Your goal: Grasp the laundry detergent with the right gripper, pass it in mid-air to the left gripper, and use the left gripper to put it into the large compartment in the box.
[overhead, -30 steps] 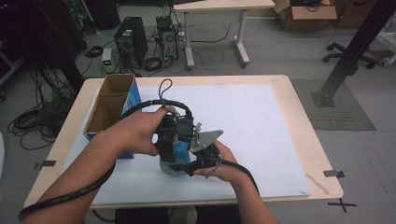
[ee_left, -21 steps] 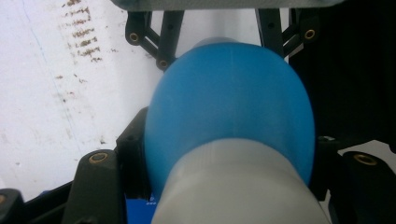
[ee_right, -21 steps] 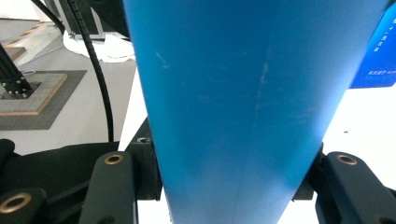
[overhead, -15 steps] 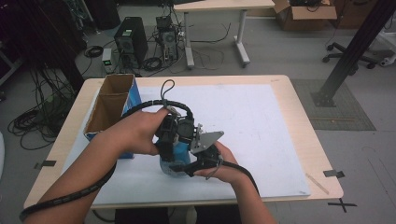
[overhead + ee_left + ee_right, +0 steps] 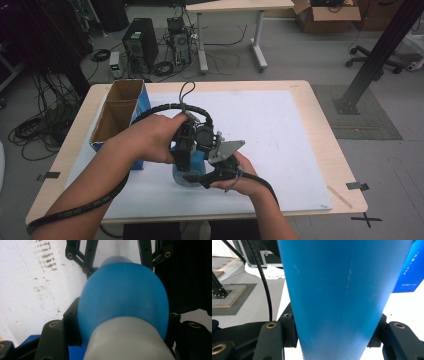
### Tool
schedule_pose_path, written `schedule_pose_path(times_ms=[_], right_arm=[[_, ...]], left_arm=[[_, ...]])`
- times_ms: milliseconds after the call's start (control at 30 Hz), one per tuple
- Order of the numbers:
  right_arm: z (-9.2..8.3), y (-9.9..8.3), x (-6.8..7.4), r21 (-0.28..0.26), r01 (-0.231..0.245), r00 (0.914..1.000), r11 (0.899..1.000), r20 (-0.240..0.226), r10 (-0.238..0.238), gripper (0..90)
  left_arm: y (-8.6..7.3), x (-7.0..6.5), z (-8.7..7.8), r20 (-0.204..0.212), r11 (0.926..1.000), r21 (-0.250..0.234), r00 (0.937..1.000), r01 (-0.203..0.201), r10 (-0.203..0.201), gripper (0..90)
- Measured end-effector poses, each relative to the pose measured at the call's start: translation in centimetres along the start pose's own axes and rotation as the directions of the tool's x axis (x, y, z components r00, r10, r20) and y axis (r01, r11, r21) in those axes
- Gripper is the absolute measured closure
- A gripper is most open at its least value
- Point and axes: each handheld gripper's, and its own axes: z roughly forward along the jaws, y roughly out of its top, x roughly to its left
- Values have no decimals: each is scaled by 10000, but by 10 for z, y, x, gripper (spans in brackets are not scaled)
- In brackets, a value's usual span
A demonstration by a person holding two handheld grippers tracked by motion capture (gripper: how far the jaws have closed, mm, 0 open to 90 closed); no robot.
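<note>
A blue bottle (image 5: 199, 160) with a pale grey cap (image 5: 127, 340) stands near the table's front edge, and both grippers hold it. My left gripper (image 5: 184, 150) comes down from above, and in the left gripper view its jaws are shut on the bottle (image 5: 122, 297) just below the cap. My right gripper (image 5: 197, 179) comes in level from the right, low on the body. In the right gripper view the blue body (image 5: 337, 290) sits between its pads. Those jaws have just eased open a touch, and the bottle is still gripped.
An open cardboard box with blue sides (image 5: 117, 115) stands at the table's left, close to my left forearm. A white mat (image 5: 280, 130) covers most of the wooden table (image 5: 320, 115). The left gripper's cable (image 5: 170, 106) arcs over the hands.
The left hand has shifted slightly over the bottle's top. The right hand and the bottle have stayed in place.
</note>
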Motion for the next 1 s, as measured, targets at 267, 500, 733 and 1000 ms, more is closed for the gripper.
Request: schedule_pose_path(times_ms=[267,500,733,1000], right_arm=[[-3,-3,-1,-349,-385,9992,9987,-94,382,319],[-6,-9,-1,-468,-612,9980,9970,143,619,218],[-10,-14,-2,-626,-767,9967,9951,217,782,147],[-16,-16,-4,-616,-877,9955,9942,295,896,55]], left_arm=[[5,2,0,60,10000,-15,10000,-24,24,381],[7,3,-1,58,10000,-20,10000,-78,78,381],[7,4,-1,91,10000,46,10000,-12,11,381],[7,3,-5,119,10000,-60,9999,30,-29,381]])
